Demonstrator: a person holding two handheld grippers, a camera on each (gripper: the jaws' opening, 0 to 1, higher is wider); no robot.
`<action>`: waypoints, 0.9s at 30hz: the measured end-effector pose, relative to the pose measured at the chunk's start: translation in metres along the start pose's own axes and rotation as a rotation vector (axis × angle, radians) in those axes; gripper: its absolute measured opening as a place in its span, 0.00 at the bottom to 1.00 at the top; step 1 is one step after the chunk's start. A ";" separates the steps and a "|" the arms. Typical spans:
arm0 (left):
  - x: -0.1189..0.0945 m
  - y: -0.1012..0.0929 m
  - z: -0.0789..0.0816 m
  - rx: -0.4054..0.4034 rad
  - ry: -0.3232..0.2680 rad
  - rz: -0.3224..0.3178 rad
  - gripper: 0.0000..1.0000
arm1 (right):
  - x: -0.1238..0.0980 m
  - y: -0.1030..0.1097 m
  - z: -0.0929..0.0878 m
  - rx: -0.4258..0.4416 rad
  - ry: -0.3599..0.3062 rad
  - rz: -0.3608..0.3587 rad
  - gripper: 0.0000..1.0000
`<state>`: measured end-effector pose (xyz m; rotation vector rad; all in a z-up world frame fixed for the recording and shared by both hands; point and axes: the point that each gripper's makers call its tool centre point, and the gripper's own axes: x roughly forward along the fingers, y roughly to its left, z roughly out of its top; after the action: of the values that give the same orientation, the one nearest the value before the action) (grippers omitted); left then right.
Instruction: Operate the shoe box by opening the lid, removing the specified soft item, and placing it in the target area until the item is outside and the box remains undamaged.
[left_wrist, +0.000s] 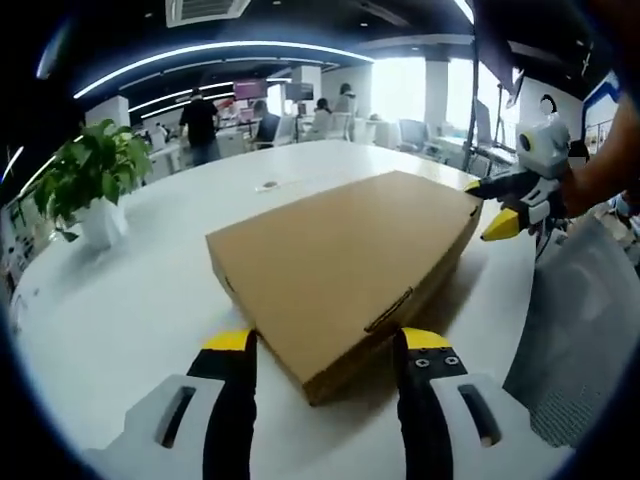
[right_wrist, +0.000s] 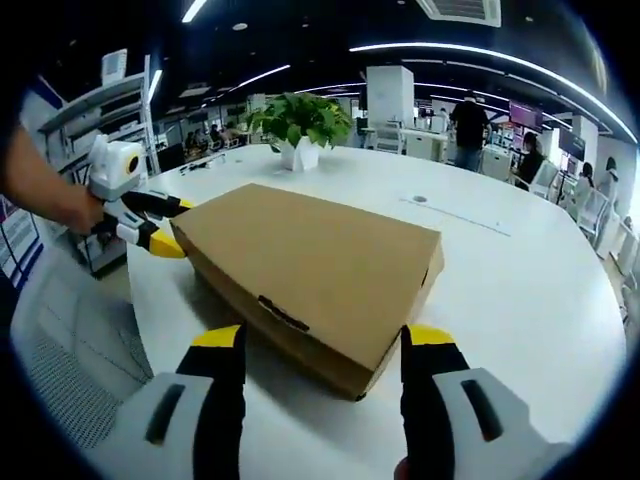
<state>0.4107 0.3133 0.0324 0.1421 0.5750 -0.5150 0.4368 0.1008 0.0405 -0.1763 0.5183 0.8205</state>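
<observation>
I am straddling opposite corners of the shut brown cardboard shoe box near the white round surface's edge, left gripper and right gripper spread; it looks light, crushable, so I'd lift the lid edge.

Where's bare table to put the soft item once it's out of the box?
Free: the white table between the shoe box and potted plant, plus the wide stretch beyond the box's far side. Crowded: both box ends, where the tongs sit.

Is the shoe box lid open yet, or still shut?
Shut. The shoe box lid lies flat and flush, its front tab tucked in. Both tools, left and right, are open at opposite corners.
</observation>
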 end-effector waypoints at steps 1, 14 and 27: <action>-0.002 -0.001 -0.002 0.000 0.001 0.001 0.55 | -0.001 0.002 -0.001 0.000 0.000 0.001 0.58; -0.021 -0.008 -0.014 0.004 0.012 0.004 0.55 | -0.013 0.024 -0.007 0.005 0.001 -0.002 0.57; -0.038 -0.002 -0.024 -0.017 0.007 0.018 0.56 | -0.017 0.045 -0.011 -0.014 0.002 0.024 0.54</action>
<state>0.3710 0.3339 0.0338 0.1332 0.5845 -0.4921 0.3902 0.1167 0.0420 -0.1842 0.5170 0.8480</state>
